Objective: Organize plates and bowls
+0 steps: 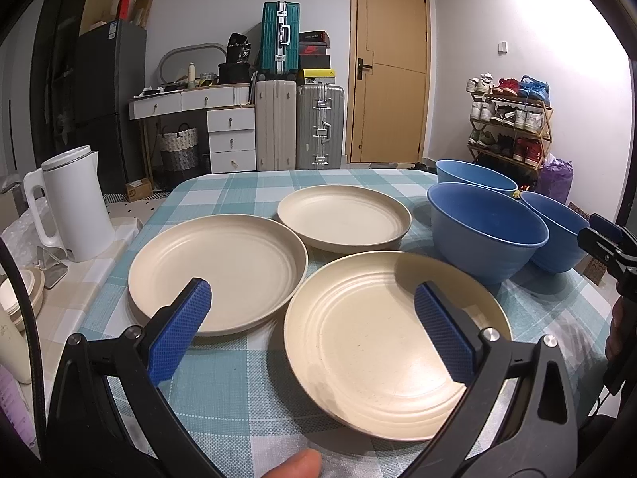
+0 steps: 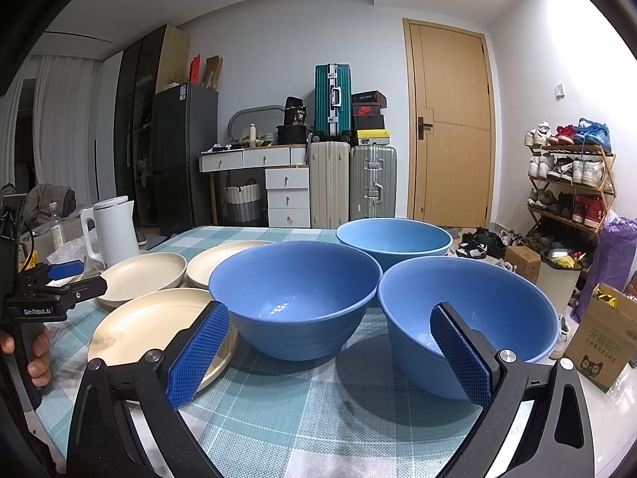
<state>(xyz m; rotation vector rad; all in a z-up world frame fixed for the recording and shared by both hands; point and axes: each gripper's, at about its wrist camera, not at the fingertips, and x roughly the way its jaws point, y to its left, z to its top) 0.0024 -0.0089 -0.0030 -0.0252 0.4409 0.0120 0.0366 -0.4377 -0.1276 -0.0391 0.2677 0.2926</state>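
Note:
Three cream plates lie flat on the checked tablecloth: a near plate, a left plate and a far plate. Three blue bowls stand upright to their right: a middle bowl, a right bowl and a far bowl. My left gripper hovers open above the near and left plates, holding nothing. My right gripper is open in front of the middle and right bowls, with nothing between its fingers. In the right wrist view the left gripper shows at the left, held by a hand.
A white kettle stands on a side surface left of the table. The table's right edge drops off beside the right bowl, with cardboard boxes on the floor. Suitcases, drawers, a door and a shoe rack stand far behind.

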